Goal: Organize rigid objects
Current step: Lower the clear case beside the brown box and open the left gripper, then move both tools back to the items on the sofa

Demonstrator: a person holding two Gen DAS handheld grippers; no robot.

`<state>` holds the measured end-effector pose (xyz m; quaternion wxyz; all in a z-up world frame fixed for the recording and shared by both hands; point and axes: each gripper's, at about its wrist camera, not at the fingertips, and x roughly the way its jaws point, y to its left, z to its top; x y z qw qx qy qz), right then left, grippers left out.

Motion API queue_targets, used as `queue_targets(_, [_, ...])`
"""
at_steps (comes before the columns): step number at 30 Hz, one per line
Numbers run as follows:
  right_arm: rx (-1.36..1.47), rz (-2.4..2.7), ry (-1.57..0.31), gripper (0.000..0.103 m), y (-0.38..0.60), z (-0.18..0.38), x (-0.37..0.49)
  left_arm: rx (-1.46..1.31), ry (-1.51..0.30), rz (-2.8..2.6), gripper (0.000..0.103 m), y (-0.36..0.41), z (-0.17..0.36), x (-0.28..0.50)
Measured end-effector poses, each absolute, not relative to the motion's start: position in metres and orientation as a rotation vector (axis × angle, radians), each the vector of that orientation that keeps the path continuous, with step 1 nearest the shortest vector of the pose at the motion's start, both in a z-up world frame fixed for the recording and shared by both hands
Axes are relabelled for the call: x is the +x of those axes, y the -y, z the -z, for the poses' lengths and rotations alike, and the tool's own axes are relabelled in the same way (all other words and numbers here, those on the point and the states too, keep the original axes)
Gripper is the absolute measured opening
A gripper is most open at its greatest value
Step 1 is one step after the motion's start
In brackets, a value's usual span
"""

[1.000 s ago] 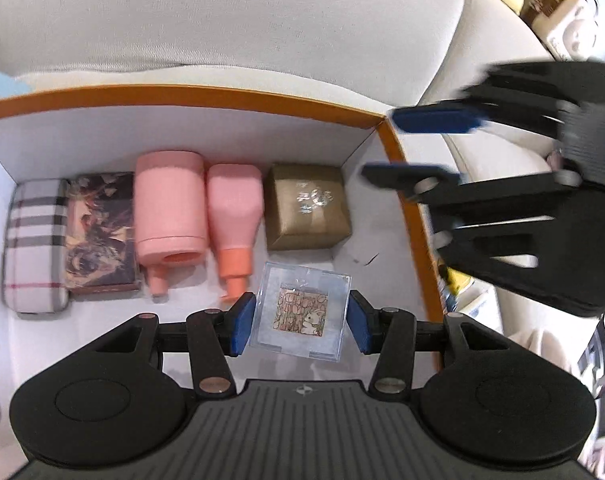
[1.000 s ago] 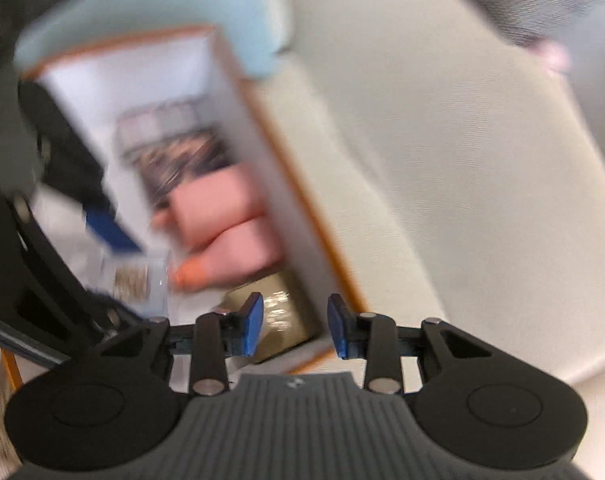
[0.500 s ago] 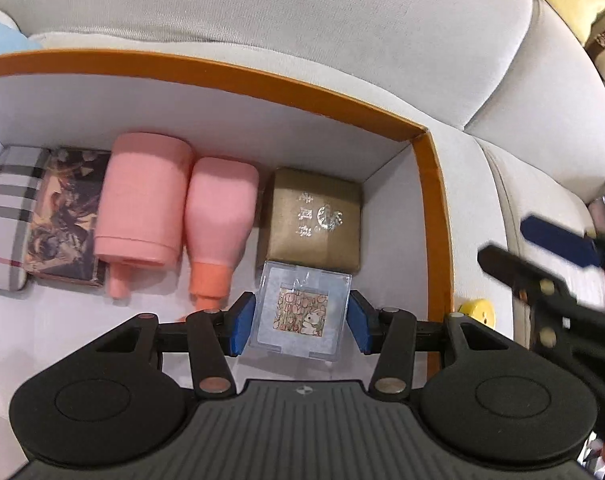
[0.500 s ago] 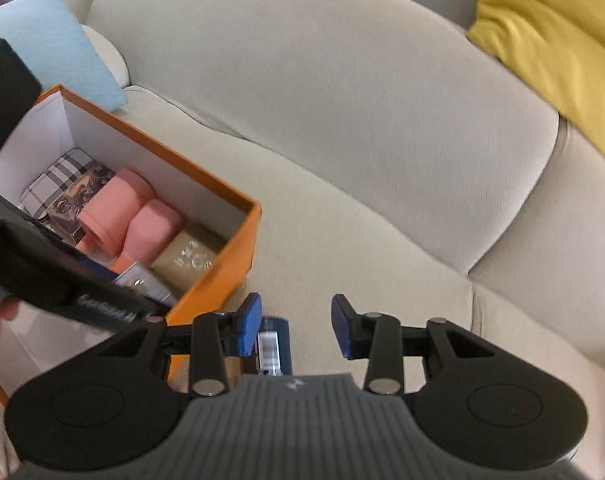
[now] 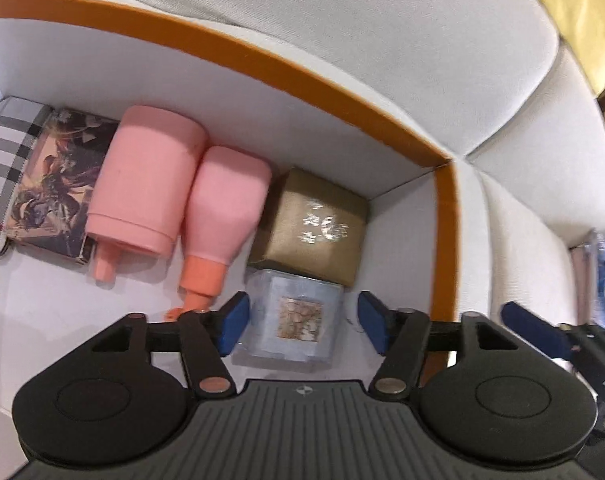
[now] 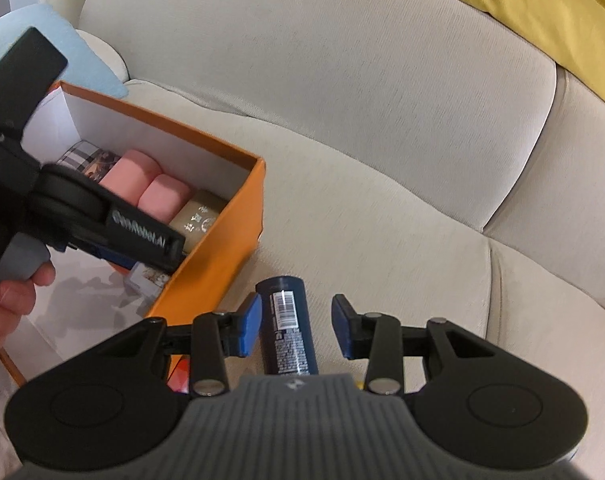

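An orange box with white walls holds a plaid case, a patterned box, two pink bottles and a gold box. A clear square case with a small picture lies on the box floor against the gold box. My left gripper straddles it with jaws opening; the right pad stands clear of it. On the sofa seat beside the box lies a dark blue can. My right gripper is open around it, with a gap at the right pad.
The box sits on a beige sofa. A yellow cushion lies at the back right and a light blue cushion behind the box. A hand holds the left gripper. Something red shows under the right gripper.
The left jaws have widened off the clear case, which now rests against the gold box. The right gripper swung from over the box to the sofa seat, above the blue can.
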<state>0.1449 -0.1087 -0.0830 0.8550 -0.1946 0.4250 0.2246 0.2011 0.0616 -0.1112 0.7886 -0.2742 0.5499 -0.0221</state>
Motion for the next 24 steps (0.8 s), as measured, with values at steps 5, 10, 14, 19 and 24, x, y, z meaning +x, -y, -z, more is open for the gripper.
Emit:
queue_targets(5, [-0.408,-0.478,-0.899,0.040,0.107,0.083,0.140,-0.510,-1.200,0.097,0.051,-0.064,0.103,0.196])
queue_targets(10, [-0.414,-0.478,-0.905,0.041,0.106,0.087,0.136,-0.507,-1.195,0.106,0.030,-0.075,0.106,0.192])
queue_targets(14, [-0.423,-0.479,-0.912,0.041,0.105,0.090,0.133,-0.514,-1.179,0.123,0.022,-0.074,0.114,0.204])
queue_targets(19, [-0.434,-0.477,-0.925,0.041,0.107,0.089,0.131,-0.503,-1.176,0.117,0.022,-0.064,0.103,0.193])
queue_targets(24, [-0.435,-0.477,-0.923,0.041,0.106,0.086,0.130,-0.476,-1.166,0.092,0.022,-0.062,0.098,0.179])
